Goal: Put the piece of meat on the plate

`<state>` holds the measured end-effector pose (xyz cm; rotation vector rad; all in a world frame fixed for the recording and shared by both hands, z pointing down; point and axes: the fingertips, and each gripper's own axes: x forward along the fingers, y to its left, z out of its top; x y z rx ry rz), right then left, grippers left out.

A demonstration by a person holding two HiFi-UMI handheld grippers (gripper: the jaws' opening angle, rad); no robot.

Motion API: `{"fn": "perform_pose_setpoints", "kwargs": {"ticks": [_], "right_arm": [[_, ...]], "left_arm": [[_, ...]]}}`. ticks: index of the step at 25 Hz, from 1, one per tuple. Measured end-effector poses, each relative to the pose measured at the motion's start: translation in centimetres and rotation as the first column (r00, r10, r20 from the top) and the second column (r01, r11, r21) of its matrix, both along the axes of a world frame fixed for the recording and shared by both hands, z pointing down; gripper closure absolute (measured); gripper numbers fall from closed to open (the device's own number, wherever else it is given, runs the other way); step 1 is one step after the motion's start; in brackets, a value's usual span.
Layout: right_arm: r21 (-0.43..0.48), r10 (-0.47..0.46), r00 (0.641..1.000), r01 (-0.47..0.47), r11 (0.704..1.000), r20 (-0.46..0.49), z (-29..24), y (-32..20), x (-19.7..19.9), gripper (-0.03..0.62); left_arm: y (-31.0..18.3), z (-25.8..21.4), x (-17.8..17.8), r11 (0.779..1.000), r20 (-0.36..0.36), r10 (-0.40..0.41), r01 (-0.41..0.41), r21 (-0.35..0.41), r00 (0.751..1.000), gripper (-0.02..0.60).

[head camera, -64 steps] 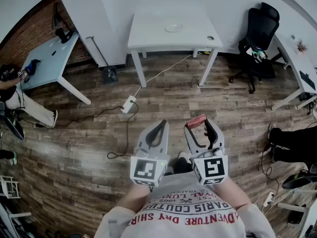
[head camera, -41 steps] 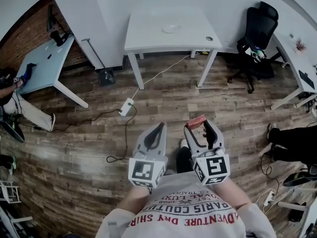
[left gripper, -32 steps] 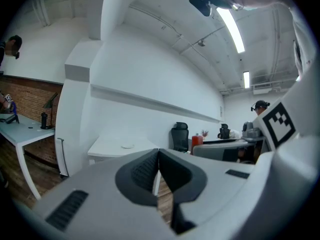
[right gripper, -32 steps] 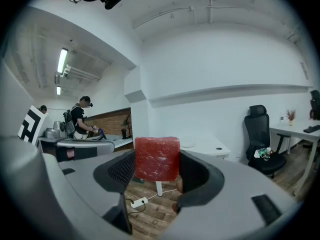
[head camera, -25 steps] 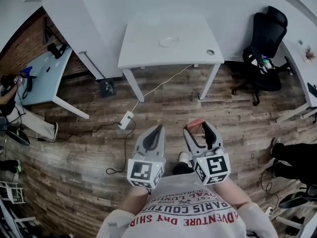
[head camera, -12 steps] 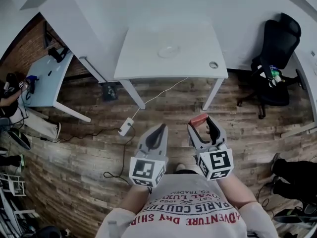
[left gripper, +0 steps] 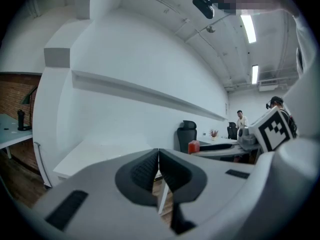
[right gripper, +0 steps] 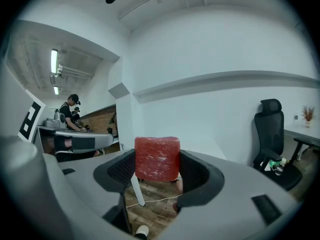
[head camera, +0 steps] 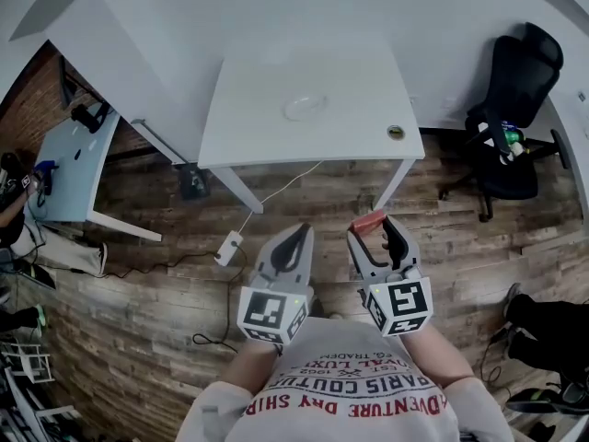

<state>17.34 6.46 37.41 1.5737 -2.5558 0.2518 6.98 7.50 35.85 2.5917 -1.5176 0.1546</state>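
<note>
- Two-fingered, pinches piece of meat in right gripper, lower right of centre.
- Presses left gripper fingers flat together on nothing, lower centre.

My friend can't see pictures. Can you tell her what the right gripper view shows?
The right gripper is shut on a red block-shaped piece of meat, held between its dark jaws. Behind it are a white wall, a brown wooden floor and a black office chair at the right.
</note>
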Motion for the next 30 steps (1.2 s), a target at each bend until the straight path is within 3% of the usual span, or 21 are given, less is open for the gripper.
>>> {"fn": "perform_pose_setpoints", "kwargs": {"ticks": [7, 19, 24, 30], "right_arm": [[-0.028, 0.065, 0.998, -0.065, 0.997, -0.019, 0.6, -8.2, -1.8, 0.315], [-0.057, 0.150, 0.989, -0.150, 0.987, -0.008, -0.1, -23.7, -9.4, 0.315], [-0.066, 0.180, 0.984, -0.180, 0.981, -0.005, -0.5, -28.1, -11.3, 0.315], [-0.120, 0.185, 0.982, -0.187, 0.975, -0.028, 0.9, -31.4, -12.2, 0.315]], "left_arm": [[-9.4, 0.5, -1.9, 0.998, -0.029, 0.066, -0.067, -0.007, 0.997, 0.575], [-26.0, -0.6, -9.8, 0.990, -0.069, 0.139, -0.139, 0.008, 0.988, 0.575], [-30.4, -0.8, -11.9, 0.988, -0.092, 0.152, -0.152, 0.005, 0.984, 0.575], [-33.5, 1.5, -12.9, 0.985, -0.089, 0.154, -0.159, -0.062, 0.984, 0.575]]}}
